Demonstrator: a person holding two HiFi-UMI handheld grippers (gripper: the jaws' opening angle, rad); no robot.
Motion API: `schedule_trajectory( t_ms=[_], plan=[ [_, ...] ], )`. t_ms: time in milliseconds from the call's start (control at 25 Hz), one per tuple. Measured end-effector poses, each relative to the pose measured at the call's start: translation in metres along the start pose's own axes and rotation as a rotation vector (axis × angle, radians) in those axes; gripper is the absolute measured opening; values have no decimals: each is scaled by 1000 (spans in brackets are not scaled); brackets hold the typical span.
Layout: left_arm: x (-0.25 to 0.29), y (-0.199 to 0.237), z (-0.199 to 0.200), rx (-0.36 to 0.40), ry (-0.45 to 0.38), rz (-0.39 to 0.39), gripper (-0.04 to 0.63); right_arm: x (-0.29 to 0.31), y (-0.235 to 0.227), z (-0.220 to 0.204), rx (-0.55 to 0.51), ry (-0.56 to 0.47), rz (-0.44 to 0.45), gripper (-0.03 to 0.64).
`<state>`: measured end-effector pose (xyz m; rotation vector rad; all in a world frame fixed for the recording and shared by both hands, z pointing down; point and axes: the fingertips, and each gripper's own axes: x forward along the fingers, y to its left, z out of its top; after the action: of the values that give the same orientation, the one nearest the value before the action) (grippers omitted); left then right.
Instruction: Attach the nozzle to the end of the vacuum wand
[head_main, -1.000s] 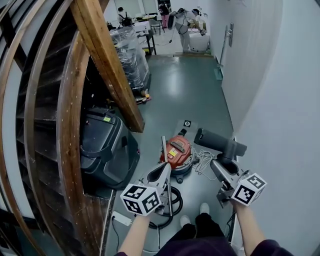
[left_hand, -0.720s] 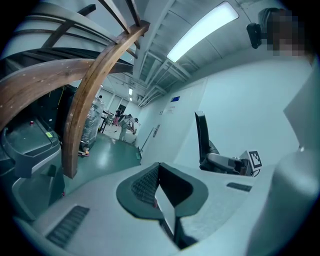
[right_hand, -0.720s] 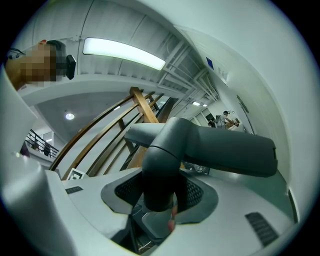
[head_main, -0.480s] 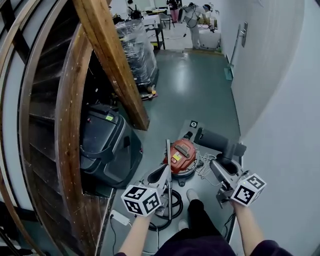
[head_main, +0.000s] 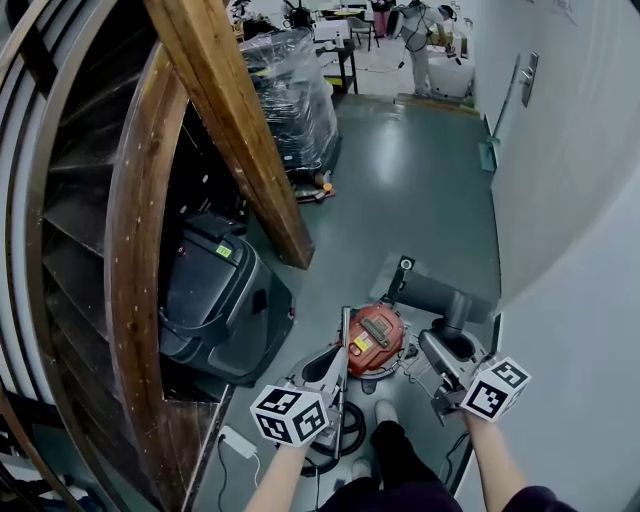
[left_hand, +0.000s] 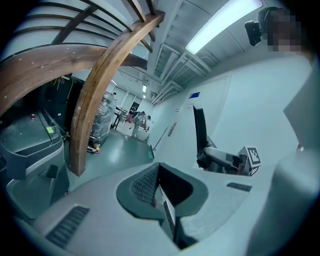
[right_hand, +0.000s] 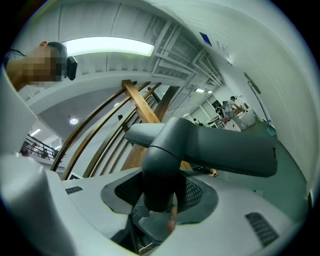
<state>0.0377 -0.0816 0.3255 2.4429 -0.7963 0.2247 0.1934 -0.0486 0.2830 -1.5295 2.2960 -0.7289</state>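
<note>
A dark grey T-shaped nozzle hangs in the air by its round neck, with my right gripper shut on that neck. In the right gripper view the neck fills the gap between the jaws and the wide head points right. A thin metal vacuum wand runs along my left gripper, whose jaws are shut on it. In the left gripper view a thin strip of the wand shows between the closed jaws. The wand's tip and the nozzle are apart. A red vacuum cleaner stands on the floor below both grippers.
A black hose loop lies by the person's feet. A black wheeled machine stands to the left under the wooden stair beam. A wrapped pallet is farther back. A pale wall closes the right side.
Both grippers have moved forward and a little down with the person's step, so the red vacuum cleaner now lies closer beneath them. Both grips stay the same.
</note>
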Motion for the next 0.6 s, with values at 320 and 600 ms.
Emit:
schedule_trajectory(
  t_ms=[320, 600],
  plan=[
    [41, 34, 7, -51, 14, 62, 5, 54, -43, 1, 43, 60, 39, 184],
    [63, 71, -7, -26, 11, 132, 5, 100, -70, -22, 68, 100, 81, 184]
  ],
)
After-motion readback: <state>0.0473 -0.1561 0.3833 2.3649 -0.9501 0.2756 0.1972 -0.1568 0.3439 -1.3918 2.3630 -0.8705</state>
